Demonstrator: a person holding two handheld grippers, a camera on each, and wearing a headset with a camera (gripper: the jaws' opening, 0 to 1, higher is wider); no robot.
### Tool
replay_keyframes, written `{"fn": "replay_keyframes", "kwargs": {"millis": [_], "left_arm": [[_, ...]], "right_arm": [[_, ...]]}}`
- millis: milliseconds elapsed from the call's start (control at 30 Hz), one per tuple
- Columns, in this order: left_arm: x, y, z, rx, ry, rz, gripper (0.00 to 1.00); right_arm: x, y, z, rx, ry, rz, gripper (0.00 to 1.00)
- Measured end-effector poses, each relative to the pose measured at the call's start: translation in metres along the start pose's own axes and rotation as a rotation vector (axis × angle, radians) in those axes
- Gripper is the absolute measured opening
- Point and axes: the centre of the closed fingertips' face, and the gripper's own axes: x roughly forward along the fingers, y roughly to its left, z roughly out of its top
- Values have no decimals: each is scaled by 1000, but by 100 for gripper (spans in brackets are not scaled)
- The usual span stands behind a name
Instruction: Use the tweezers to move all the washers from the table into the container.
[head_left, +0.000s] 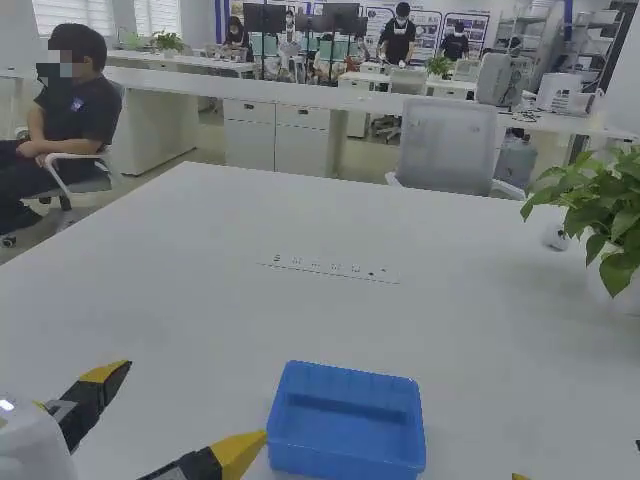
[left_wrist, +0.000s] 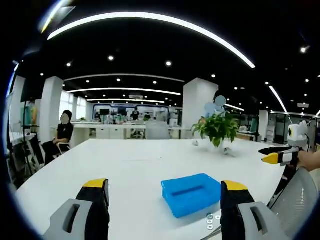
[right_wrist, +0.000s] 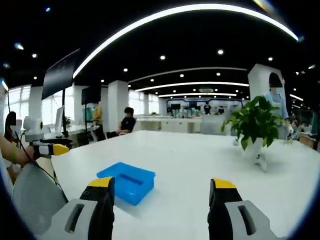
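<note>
A blue open-topped container (head_left: 345, 420) sits on the white table (head_left: 300, 310) near its front edge, with nothing to be seen inside it. My left gripper (head_left: 175, 415) hovers just left of the container, its yellow-tipped jaws wide apart and nothing between them. In the left gripper view the container (left_wrist: 191, 194) lies ahead between the open jaws of the left gripper (left_wrist: 164, 184), and several small washers (left_wrist: 214, 220) lie on the table close to the container's near right corner. My right gripper (right_wrist: 161, 183) is open, with the container (right_wrist: 126, 182) ahead to its left.
A potted plant (head_left: 595, 215) stands at the table's right edge with a small white object (head_left: 555, 238) beside it. A socket strip (head_left: 330, 267) is set into the table's middle. A chair (head_left: 447, 145) stands at the far side. A person (head_left: 70, 110) sits at far left.
</note>
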Motion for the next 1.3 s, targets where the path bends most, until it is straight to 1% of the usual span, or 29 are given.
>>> {"fn": "replay_keyframes", "kwargs": {"millis": [233,333,1067,1300], "left_arm": [[0,0,0,1,-1,1,94],[0,0,0,0,1,-1,94],[0,0,-2,1,11,-6,93],[0,2,-2,5,10,1,93]], "right_arm": [[0,1,-1,-4,8,0,81],[0,1,0,-2,1,1,81],[2,3,-1,-2,12,5,80],[2,2,-2,1,12,7,80]]}}
